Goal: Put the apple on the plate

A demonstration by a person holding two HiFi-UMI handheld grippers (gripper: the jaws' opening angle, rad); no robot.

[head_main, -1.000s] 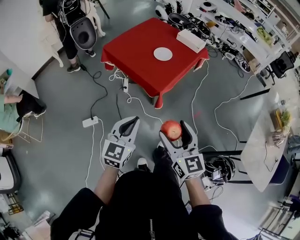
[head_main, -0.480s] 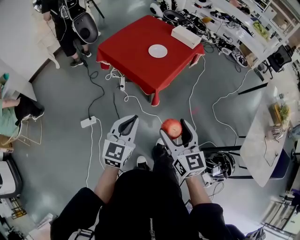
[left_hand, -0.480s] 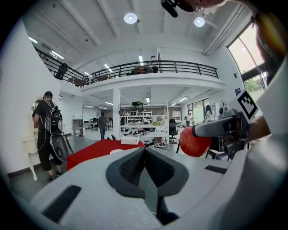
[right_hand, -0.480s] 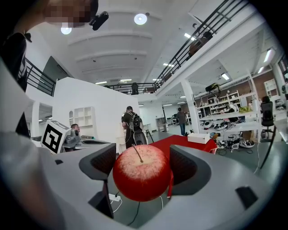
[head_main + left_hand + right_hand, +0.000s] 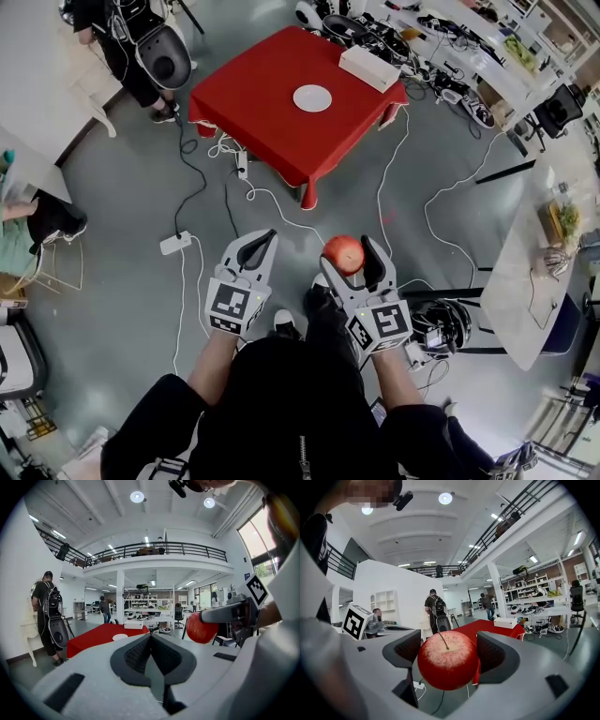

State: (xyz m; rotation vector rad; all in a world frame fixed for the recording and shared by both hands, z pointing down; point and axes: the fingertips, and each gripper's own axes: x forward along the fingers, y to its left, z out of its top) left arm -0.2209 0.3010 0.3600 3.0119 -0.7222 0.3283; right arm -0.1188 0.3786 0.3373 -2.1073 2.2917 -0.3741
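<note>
Two tools are held low in front of me above the grey floor (image 5: 122, 234). My right tool (image 5: 345, 253) is clamped on the red apple (image 5: 447, 666), a dark pad pressing each side and the stem pointing up towards its camera. My left tool (image 5: 151, 654) has its jaws together with nothing between them; it sits just beside the right one, not touching it. The white plate (image 5: 312, 97) lies on the red-clothed counter (image 5: 253, 112) ahead, well apart from the apple. A white box (image 5: 373, 67) rests near the counter's far edge. White cables (image 5: 389, 202) trail over the floor between counter and tools, with a power strip (image 5: 175, 244) off to the left.
</note>
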